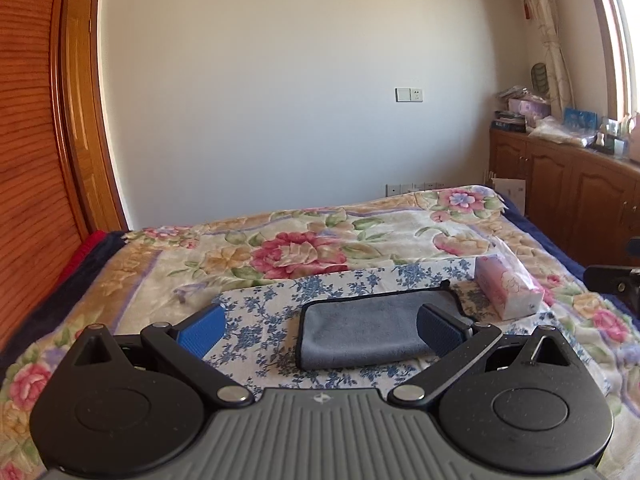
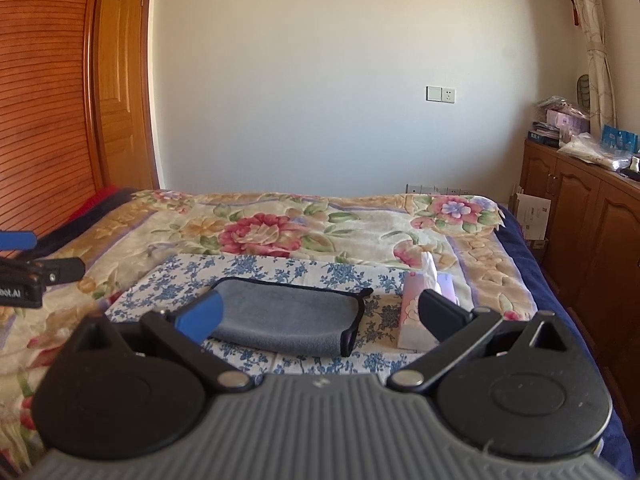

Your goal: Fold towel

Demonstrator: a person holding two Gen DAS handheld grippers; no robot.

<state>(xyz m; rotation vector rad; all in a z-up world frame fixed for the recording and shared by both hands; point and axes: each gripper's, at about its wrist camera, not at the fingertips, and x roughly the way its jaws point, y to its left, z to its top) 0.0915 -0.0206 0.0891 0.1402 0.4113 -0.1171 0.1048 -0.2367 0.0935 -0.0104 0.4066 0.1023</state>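
My left gripper [image 1: 322, 330] fills the bottom of its view with both fingers spread wide and nothing between them. The blue left pad [image 1: 202, 330] sits over the blue-flowered cloth [image 1: 264, 332]; the right one, darker in shadow, overlaps the towel [image 1: 360, 334] at lower centre and hides part of its right end. The towel is grey with a dark edging, already doubled over, lying flat on that cloth. Just right of it stands a pink tissue pack [image 1: 508, 290], its far side blurred. At the right edge a black piece is cut off by the frame, so I cannot say what part it is.

My right gripper [image 2: 320, 316] is likewise wide open and empty. Its blue left finger covers the near left corner of the towel in the lower middle of the frame; its dark right finger blocks the lower part of the tissue pack. The towel's right end shows a rolled fold with a small loop at its upper corner. At the left edge, part of the other gripper pokes in, its label cut off. Beneath everything spreads the flowered blanket [image 2: 360, 220].
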